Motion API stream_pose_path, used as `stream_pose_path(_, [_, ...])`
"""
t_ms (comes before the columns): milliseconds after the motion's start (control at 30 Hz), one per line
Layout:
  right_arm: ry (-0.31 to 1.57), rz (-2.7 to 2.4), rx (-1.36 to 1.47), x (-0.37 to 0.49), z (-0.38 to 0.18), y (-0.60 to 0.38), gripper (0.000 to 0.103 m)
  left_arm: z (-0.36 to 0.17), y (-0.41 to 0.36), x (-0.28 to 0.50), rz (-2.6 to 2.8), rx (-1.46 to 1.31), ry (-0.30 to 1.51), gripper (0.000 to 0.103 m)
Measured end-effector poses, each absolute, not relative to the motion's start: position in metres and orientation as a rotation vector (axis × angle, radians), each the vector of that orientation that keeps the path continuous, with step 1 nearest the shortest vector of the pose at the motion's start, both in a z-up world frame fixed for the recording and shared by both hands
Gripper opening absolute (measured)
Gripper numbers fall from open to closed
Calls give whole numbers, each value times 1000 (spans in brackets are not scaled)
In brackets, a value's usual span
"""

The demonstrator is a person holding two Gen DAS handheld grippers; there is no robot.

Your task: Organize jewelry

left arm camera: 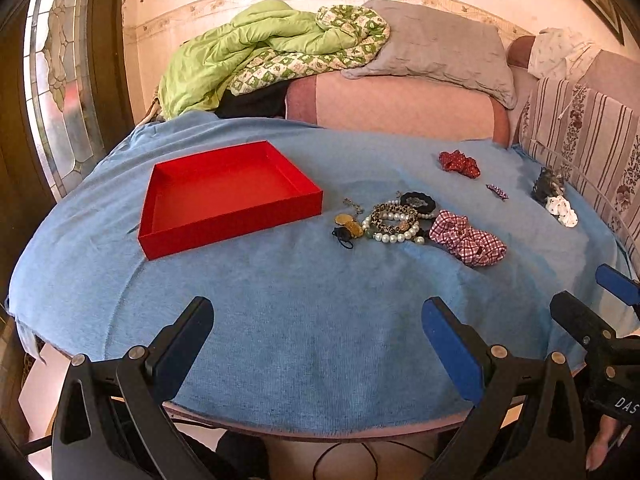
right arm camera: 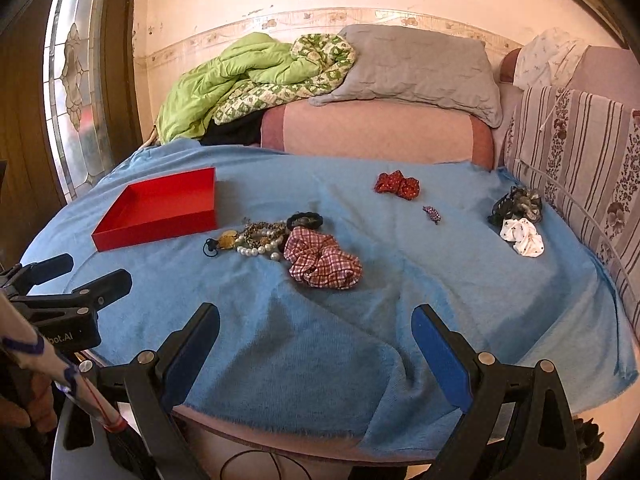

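The left gripper and right gripper hang over the near edge of the blue cloth, fingers wide apart and holding nothing. The red box sits far left. The pearl bracelets lie just right of it, touching a checked scrunchie.

Both tongs, left tongs and right tongs, are black plastic with blue pads, silver pivot screws and white lettering on the body.
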State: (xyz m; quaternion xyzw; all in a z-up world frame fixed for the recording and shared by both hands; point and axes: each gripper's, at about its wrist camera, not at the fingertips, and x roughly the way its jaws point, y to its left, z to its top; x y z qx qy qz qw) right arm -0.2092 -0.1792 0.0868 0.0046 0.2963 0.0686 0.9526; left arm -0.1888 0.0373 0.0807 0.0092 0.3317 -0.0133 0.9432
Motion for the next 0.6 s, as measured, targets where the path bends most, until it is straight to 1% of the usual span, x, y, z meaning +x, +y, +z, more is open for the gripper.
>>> stream_pose_path(600, [618, 152, 16, -206, 84, -179, 99, 75, 42, -185, -21, 16, 689, 103])
